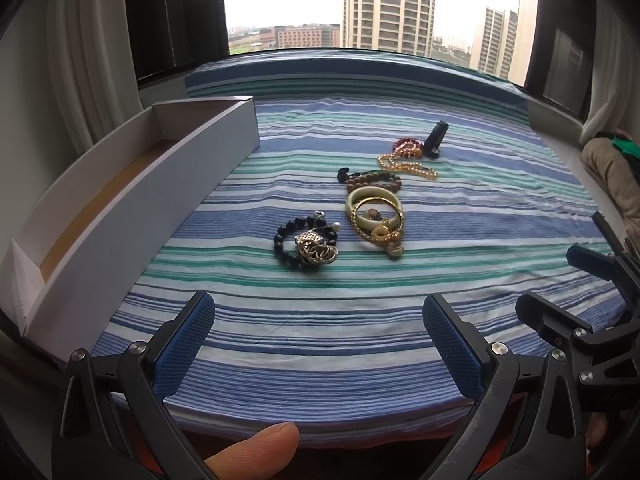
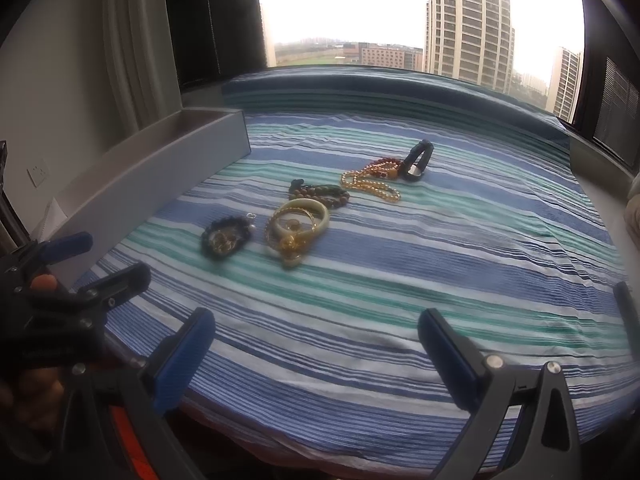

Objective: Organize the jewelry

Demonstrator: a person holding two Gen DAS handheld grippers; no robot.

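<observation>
Jewelry lies in a row on a striped cloth. Nearest is a black bead bracelet [image 1: 289, 240] [image 2: 208, 236] with a silver ring cluster [image 1: 318, 254]. Beside it a pale jade bangle [image 1: 374, 202] [image 2: 316, 206] lies with gold chains. Farther back are a brown bead bracelet [image 1: 374, 180] [image 2: 324, 194], a gold bead necklace [image 1: 406, 166] [image 2: 372, 186], a red bead bracelet [image 1: 404, 146] and a black band [image 1: 436, 136] [image 2: 418, 160]. My left gripper [image 1: 318, 318] is open and empty, well short of the jewelry. My right gripper [image 2: 316, 330] is open and empty too.
A long white open box [image 1: 132, 208] [image 2: 160, 176] stands along the cloth's left side, with nothing seen inside. A window ledge runs behind the cloth. The right gripper shows at the right edge of the left wrist view [image 1: 588, 280]; the left gripper shows in the right wrist view [image 2: 80, 280].
</observation>
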